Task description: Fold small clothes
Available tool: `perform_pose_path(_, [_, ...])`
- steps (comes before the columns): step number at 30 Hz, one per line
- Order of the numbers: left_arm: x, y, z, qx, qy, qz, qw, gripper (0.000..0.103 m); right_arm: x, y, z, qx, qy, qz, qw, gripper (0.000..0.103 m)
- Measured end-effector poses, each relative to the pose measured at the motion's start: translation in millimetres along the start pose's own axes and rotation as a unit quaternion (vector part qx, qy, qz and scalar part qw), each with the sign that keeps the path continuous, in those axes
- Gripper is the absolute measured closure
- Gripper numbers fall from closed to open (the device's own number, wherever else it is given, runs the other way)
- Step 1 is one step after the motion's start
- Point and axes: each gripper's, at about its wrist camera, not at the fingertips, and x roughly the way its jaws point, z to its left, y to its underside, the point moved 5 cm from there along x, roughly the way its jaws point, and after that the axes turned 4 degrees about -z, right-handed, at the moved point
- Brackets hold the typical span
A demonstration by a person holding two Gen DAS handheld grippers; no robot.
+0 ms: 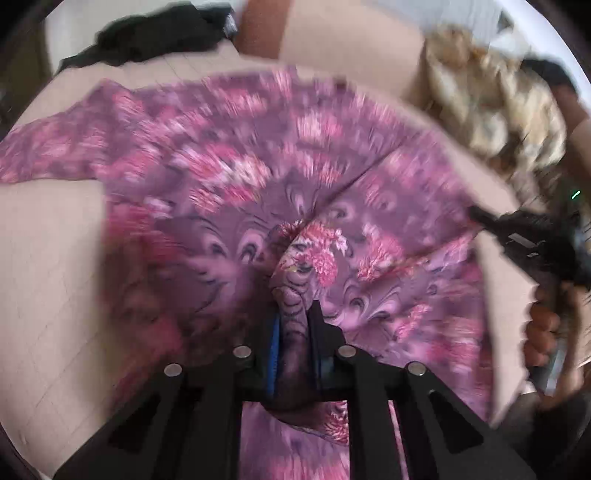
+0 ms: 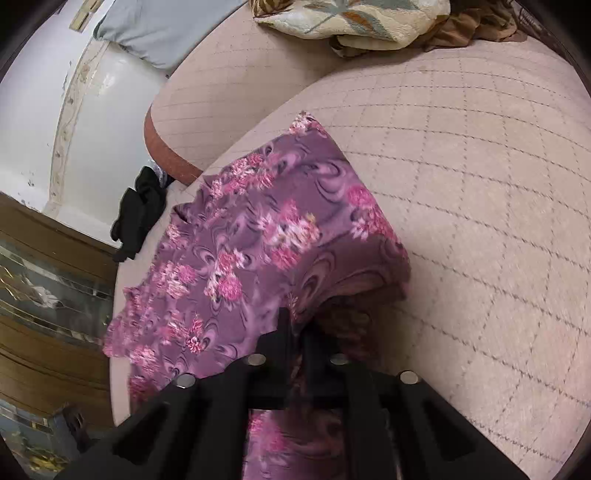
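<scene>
A purple garment with pink flowers (image 1: 229, 162) lies spread over the beige quilted bed (image 1: 48, 266). My left gripper (image 1: 293, 314) is shut on a bunched ridge of this cloth near its middle. In the left wrist view the right gripper (image 1: 480, 216) shows at the right edge, held by a hand (image 1: 543, 332), with its tips at the garment's right border. In the right wrist view the same garment (image 2: 258, 236) hangs from my right gripper (image 2: 295, 325), which is shut on a raised fold of it.
A black cloth (image 1: 155, 33) lies at the bed's far left edge, and shows as a black cloth (image 2: 142, 210) in the right wrist view. A cream and brown patterned blanket (image 2: 354, 18) sits at the back. A wooden cabinet (image 2: 48, 295) stands beside the bed.
</scene>
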Motion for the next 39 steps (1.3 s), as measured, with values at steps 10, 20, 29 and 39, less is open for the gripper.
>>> perform_pose_path(10, [-70,49,55,-0.052,-0.063,-0.049,0.9955,0.041,-23,58,35,-0.086,0.024,0.034,0.995,0.055])
perform_pose_path(20, [-133,133,108,-0.176,-0.034,-0.111,0.9775,0.006,-168,163,-35,-0.018,0.007,-0.019,1.000,0.020])
perform_pose_path(29, [-84,143,71,-0.057,-0.107,-0.039,0.9919,0.038,-135,225,-28,-0.097,0.108,0.085,0.986,0.041])
perform_pose_path(39, [-145,147,96,-0.158,0.006,-0.039,0.9866,0.099,-201,202,-7,-0.153,0.126,0.017,0.980,0.099])
